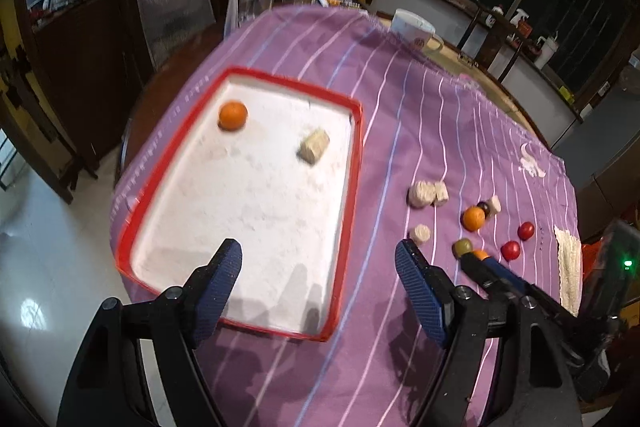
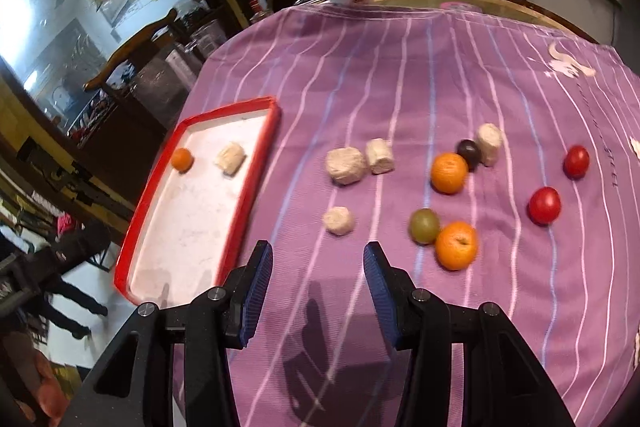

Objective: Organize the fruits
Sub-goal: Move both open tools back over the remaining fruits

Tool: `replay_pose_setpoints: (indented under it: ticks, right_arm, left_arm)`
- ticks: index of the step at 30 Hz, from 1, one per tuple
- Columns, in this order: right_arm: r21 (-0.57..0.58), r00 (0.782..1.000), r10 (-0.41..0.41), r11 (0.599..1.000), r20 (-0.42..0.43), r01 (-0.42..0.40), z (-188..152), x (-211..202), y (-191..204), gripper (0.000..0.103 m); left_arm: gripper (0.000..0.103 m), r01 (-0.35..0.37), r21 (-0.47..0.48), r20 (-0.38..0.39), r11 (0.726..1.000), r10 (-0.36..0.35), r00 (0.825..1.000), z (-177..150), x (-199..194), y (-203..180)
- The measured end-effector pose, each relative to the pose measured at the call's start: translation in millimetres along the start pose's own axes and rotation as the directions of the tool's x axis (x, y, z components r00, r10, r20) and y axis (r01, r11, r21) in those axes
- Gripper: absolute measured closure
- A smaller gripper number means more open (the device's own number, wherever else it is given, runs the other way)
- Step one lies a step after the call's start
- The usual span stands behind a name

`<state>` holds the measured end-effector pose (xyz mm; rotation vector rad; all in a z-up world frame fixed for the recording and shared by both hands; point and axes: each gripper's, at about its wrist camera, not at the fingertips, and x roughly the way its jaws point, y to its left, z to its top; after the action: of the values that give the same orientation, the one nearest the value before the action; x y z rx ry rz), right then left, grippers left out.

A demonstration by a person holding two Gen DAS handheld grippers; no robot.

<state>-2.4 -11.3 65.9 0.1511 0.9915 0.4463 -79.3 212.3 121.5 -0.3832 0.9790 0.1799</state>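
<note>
Both grippers hang with jaws apart, holding nothing: the left gripper (image 1: 318, 261) over the red-rimmed tray (image 1: 149, 187), the right gripper (image 2: 318, 259) over the purple striped cloth (image 2: 400, 75) on the counter. One orange (image 1: 233, 115) and a pale block (image 1: 314, 146) lie in the tray; two oranges (image 2: 449, 173), a green grape (image 2: 424, 225) and two red tomatoes (image 2: 544, 205) sit on the cloth.

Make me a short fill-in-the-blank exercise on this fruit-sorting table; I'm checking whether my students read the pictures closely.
1. The red-rimmed tray holds one pale block and one ____.
2. The two tomatoes lying on the striped cloth are ____ in colour.
3. The jaws of the right gripper are ____, with nothing between them.
4. The green grape touches an ____.

Missing words: orange; red; open; orange
</note>
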Motion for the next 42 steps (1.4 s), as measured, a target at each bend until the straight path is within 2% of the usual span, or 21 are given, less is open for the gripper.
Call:
replay_pose_setpoints:
  ticks: [3,7,14,19,22,28,31,33,34,37,42]
  right_arm:
    - [0.036,1.000,-0.006,0.999,0.021,0.005,0.5,-6.0,-21.1,0.051]
    - [0.130,0.998,-0.025,0.991,0.059,0.017,0.6,-18.2,-68.0,0.051]
    - [0.282,0.988,-0.110,0.956,0.107,0.076,-2.2,-40.8,-155.1,0.051]
    - [0.355,0.980,-0.165,0.928,0.109,0.117,-2.6,-54.8,-206.8,0.051]
    - [0.359,0.978,-0.175,0.925,0.111,0.125,-2.6,-59.3,-221.4,0.051]
    - [0.306,0.989,-0.114,0.949,0.092,0.080,2.0,-46.6,-220.2,0.051]
    - [0.253,0.995,-0.071,0.966,0.063,0.053,4.8,-31.9,-209.9,0.051]
    - [0.213,0.997,-0.065,0.976,0.045,0.054,8.6,-20.3,-201.6,0.051]
    - [0.196,0.997,-0.066,0.979,0.040,0.057,9.7,-16.3,-198.5,0.051]
    - [0.127,0.997,-0.073,0.989,0.025,0.069,17.3,-2.4,-184.8,0.051]
    - [0.063,0.995,-0.099,0.993,0.013,0.098,24.6,13.0,-172.8,0.051]
  left_arm:
    - [0.025,0.009,0.008,-0.025,1.000,-0.009,1.000,-3.2,13.5,-14.9]
    - [0.025,0.016,0.056,-0.041,0.998,-0.013,0.999,-6.0,31.7,-46.5]
    - [0.025,0.060,0.151,-0.106,0.987,-0.044,0.993,-17.0,73.8,-107.1]
    - [0.025,0.086,0.166,-0.134,0.982,-0.064,0.989,-23.1,91.0,-119.8]
    - [0.025,0.083,0.155,-0.149,0.984,-0.060,0.987,-21.8,98.7,-119.1]
    - [0.026,0.107,0.194,-0.140,0.975,-0.080,0.987,-23.0,99.5,-130.1]
    - [0.038,0.140,0.214,-0.166,0.967,-0.105,0.980,-25.7,104.0,-138.3]
    - [0.051,0.158,0.226,-0.191,0.961,-0.116,0.975,-26.5,110.2,-143.6]
    - [0.053,0.159,0.231,-0.197,0.960,-0.114,0.974,-26.5,112.4,-145.1]
    - [0.055,0.135,0.230,-0.176,0.964,-0.095,0.980,-19.6,114.2,-141.8]
    - [0.055,0.081,0.204,-0.129,0.976,-0.055,0.990,15.3,122.8,-128.1]
